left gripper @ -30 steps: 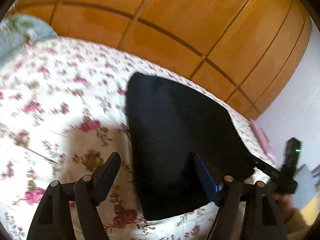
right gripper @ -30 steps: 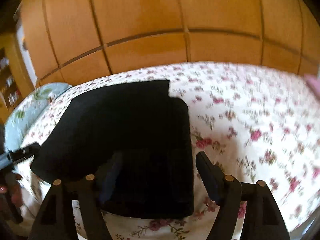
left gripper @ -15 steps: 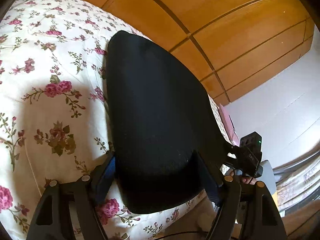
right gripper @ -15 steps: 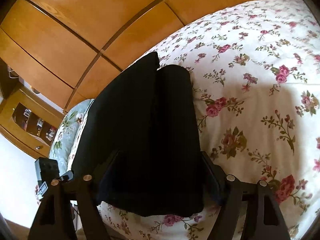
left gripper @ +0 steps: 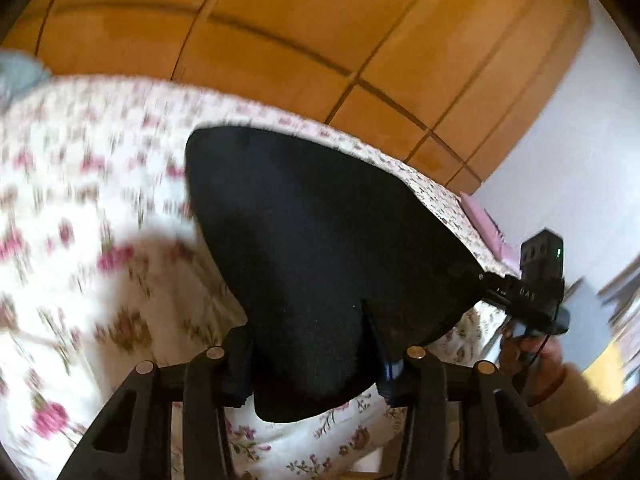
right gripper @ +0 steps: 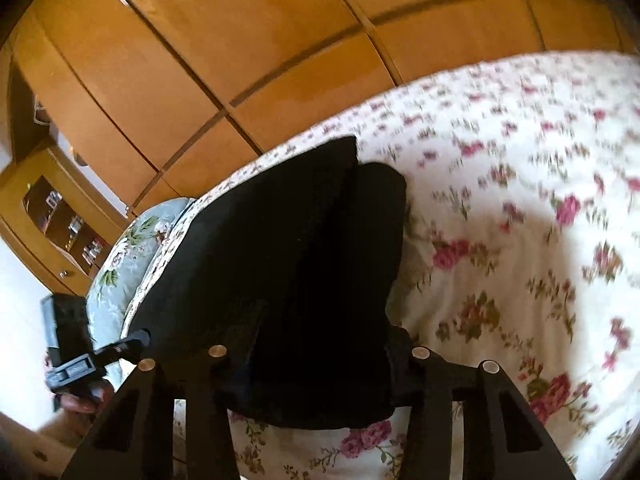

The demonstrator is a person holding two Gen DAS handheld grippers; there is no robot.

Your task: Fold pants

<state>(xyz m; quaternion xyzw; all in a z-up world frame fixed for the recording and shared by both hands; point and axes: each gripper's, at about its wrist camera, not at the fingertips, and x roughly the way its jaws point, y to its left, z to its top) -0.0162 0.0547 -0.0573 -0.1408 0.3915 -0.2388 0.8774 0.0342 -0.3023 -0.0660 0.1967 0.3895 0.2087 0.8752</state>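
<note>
The black pants [left gripper: 320, 248] are folded into a thick bundle on the floral bedspread [left gripper: 88, 240]. My left gripper [left gripper: 310, 356] is shut on the bundle's near left end; the cloth fills the gap between its fingers. My right gripper [right gripper: 320, 360] is shut on the bundle's near right end [right gripper: 304, 280], where the folded layers show a step. Each gripper shows at the edge of the other's view: the right one [left gripper: 536, 300] and the left one [right gripper: 76, 356]. The near edge of the bundle looks raised off the bedspread.
A wooden panelled wardrobe [left gripper: 320, 40] stands behind the bed. A pale green floral pillow [right gripper: 128, 248] lies at the bed's left end and a pink item [left gripper: 486, 228] at the right end. A wooden cabinet [right gripper: 52, 208] stands at the left. The bed's front edge is just below the grippers.
Both grippers went from open around the pants to shut on the bundle's near edge. Both views tilted down and back up; the bedspread is motion-blurred now.
</note>
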